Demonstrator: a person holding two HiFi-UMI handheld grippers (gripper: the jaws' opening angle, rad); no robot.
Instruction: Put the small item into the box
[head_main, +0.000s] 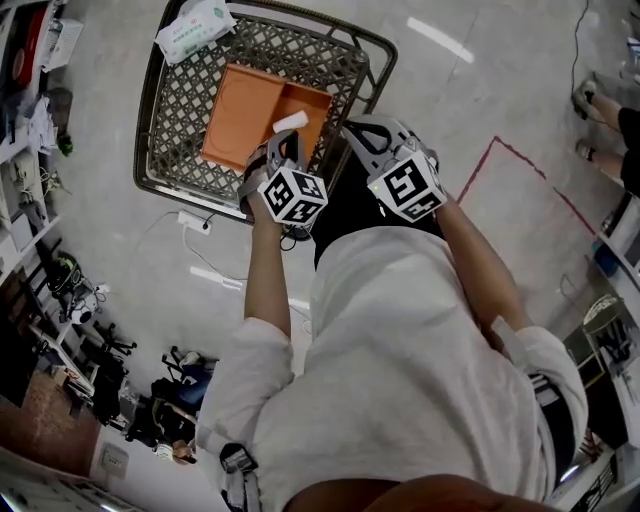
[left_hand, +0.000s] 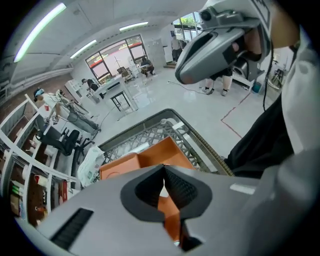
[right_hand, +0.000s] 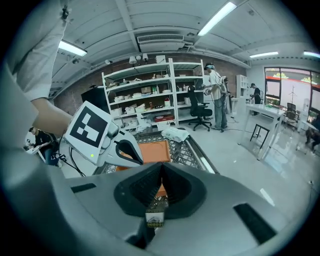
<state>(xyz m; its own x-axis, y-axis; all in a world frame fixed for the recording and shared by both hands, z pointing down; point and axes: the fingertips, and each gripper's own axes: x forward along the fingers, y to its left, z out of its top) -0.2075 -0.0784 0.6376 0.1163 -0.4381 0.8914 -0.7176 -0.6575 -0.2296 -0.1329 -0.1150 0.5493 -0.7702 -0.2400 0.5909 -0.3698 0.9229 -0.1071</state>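
Observation:
An orange box (head_main: 240, 110) lies open on a dark lattice table (head_main: 180, 110). A small white item (head_main: 291, 121) rests inside it near its right wall. My left gripper (head_main: 285, 138) hovers at the box's near right corner, shut, with nothing between its jaws (left_hand: 162, 172). My right gripper (head_main: 368, 135) hangs just right of the table's edge, beside the left one, its jaws closed together (right_hand: 161, 170). A small striped tag shows low in their gap; I cannot tell whether it is held. The box (right_hand: 152, 150) lies ahead of both.
A white pack of wipes (head_main: 195, 28) sits on the table's far left corner. A power strip (head_main: 193, 222) lies on the floor near the table. Red tape (head_main: 500, 150) marks the floor at right. Shelves (right_hand: 150, 95) and office chairs stand beyond; another person's feet (head_main: 590, 100) show far right.

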